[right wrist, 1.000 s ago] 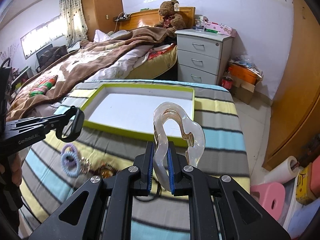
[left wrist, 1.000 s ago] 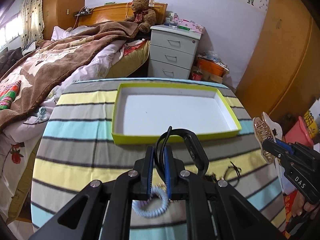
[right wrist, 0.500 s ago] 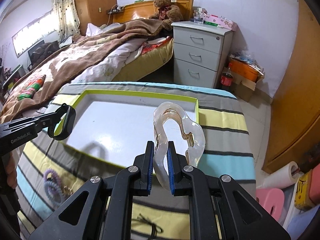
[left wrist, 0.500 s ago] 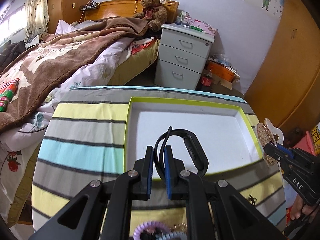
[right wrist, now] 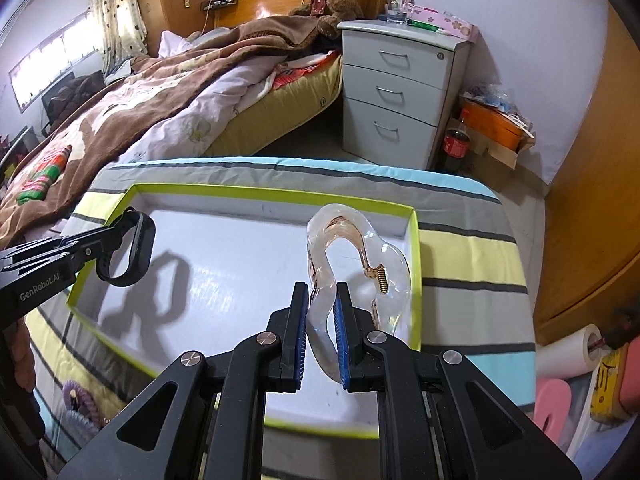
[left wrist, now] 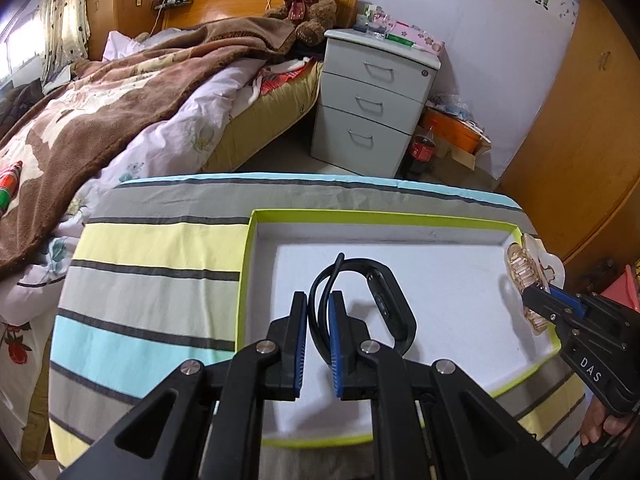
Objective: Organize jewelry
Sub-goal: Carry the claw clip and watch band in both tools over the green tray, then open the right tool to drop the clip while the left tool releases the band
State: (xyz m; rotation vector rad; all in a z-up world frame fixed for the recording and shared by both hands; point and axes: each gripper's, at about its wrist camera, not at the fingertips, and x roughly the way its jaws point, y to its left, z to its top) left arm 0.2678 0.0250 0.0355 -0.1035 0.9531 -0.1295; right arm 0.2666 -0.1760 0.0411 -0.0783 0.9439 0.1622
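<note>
you've carried both loads forward from over the striped table (left wrist: 152,264) to over the tray (left wrist: 400,216), so dropping them in looks next. your left gripper (left wrist: 318,340) clamps the black wristband (left wrist: 384,300) at centre frame; your right gripper (right wrist: 322,332) clamps the clear hair clip (right wrist: 352,264). the tray floor is bare, but the clip hangs near its right rim.
</note>
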